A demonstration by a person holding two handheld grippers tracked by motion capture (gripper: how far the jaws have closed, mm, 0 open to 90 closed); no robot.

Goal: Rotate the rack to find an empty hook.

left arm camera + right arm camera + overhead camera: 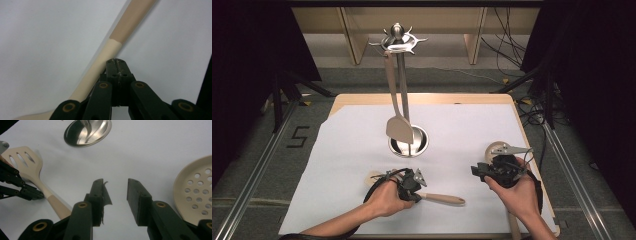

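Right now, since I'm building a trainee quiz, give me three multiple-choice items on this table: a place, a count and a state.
1. Where is the slotted spatula?
A. On the white sheet by the left gripper
B. Hanging from a hook
C. Between the right gripper's jaws

2. How many utensils hang on the stand?
A. None
B. One
C. Three

3. How do the right gripper's jaws stand?
A. Shut
B. Shut on the skimmer
C. Open

Answers:
1. A: it lies flat beside the shut left gripper.
2. B: just a metal turner hangs there.
3. C: a bare gap shows between them.
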